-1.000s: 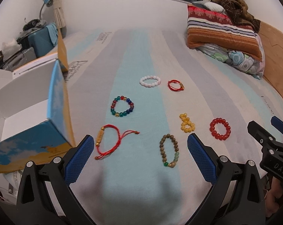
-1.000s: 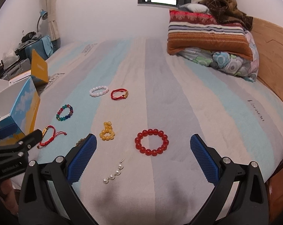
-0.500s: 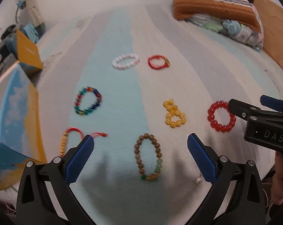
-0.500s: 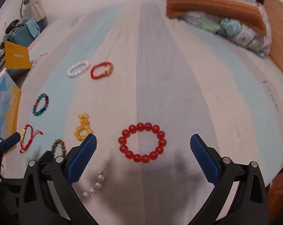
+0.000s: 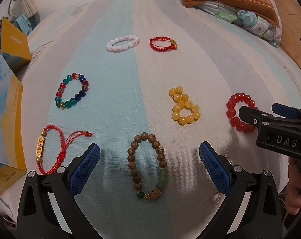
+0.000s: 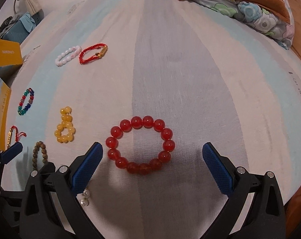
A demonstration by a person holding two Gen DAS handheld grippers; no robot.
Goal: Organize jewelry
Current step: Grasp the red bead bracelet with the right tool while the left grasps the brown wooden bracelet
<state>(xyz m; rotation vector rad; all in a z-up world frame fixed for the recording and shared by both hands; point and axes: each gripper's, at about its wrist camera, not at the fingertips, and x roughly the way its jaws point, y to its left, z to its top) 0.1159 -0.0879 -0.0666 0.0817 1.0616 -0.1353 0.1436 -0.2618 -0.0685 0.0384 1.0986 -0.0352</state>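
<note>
Striped bed; pillows (stacked); curtain.

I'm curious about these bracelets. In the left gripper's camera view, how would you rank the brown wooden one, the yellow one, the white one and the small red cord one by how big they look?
1. Brown wooden bracelet, largest, though it lies nearest the camera.
2. Yellow bracelet, twisted into a figure eight.
3. White bracelet.
4. Small red cord bracelet, smallest.
The white and red cord ones lie farthest away, so their true sizes are unsure.

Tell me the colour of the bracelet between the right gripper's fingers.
Red bracelet; right wrist view.
</note>
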